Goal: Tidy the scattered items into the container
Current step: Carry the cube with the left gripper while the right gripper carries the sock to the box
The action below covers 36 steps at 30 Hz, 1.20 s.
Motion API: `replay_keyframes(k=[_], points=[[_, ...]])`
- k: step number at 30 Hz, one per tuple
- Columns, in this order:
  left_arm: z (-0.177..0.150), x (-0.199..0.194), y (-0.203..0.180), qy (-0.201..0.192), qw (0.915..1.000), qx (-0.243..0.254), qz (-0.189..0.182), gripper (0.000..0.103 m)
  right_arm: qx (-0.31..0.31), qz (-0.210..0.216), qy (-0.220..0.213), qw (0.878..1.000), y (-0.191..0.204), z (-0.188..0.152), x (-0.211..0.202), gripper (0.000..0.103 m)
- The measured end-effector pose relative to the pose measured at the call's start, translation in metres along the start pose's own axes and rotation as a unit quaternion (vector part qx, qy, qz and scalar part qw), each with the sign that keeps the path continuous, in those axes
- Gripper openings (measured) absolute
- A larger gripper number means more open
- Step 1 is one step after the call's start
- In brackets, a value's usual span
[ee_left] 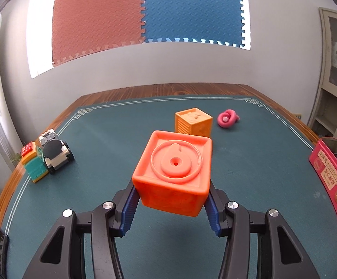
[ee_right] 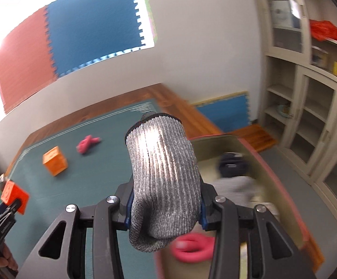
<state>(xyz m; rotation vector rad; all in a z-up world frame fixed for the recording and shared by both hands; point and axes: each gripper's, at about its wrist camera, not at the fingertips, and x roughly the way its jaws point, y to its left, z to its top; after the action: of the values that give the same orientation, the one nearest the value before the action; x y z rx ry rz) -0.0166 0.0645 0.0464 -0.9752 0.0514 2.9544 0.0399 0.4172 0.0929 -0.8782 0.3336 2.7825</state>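
Note:
My left gripper [ee_left: 171, 200] is shut on an orange-red soft cube [ee_left: 173, 172] and holds it above the green mat; it also shows at the left of the right wrist view [ee_right: 12, 194]. My right gripper [ee_right: 165, 207] is shut on a grey knitted sock [ee_right: 163, 174], over the near edge of the red-rimmed box [ee_right: 282, 179]. The box holds a dark item [ee_right: 232, 165], grey cloth [ee_right: 235, 189] and a pink ring [ee_right: 192, 247]. An orange cube [ee_left: 193, 125] and a pink toy [ee_left: 227, 118] lie on the mat.
A toy car [ee_left: 55, 153] and a teal-orange block [ee_left: 34, 166] sit at the mat's left edge. The box's pink side [ee_left: 333, 186] is at the right of the left wrist view. White shelves [ee_right: 307, 107] stand beyond the table on the right.

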Motion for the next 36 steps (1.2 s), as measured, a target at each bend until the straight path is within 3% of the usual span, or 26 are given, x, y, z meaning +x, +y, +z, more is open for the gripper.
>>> replay_keyframes(k=[7,14,22,27,36], points=[[-0.005,-0.002,-0.017,0.015,0.9997,0.006,-0.020,0.053,0.016,-0.035,0.009,0.999,-0.046,-0.007,-0.012,0.045],[-0.005,-0.006,-0.043,0.026,0.9987,0.020,-0.039,0.053,0.030,-0.054,0.015,0.998,-0.071,-0.017,-0.013,0.055],[0.011,-0.019,-0.086,0.026,0.9950,0.041,-0.087,0.053,0.060,-0.037,-0.007,0.997,-0.094,-0.019,-0.018,0.055],[0.028,-0.028,-0.132,0.013,0.9894,0.073,-0.125,0.053,0.076,-0.022,-0.018,0.997,-0.104,-0.024,-0.020,0.055],[0.046,-0.030,-0.218,0.018,0.9715,0.109,-0.210,0.053,0.085,-0.015,-0.036,0.996,-0.121,-0.028,-0.028,0.055]])
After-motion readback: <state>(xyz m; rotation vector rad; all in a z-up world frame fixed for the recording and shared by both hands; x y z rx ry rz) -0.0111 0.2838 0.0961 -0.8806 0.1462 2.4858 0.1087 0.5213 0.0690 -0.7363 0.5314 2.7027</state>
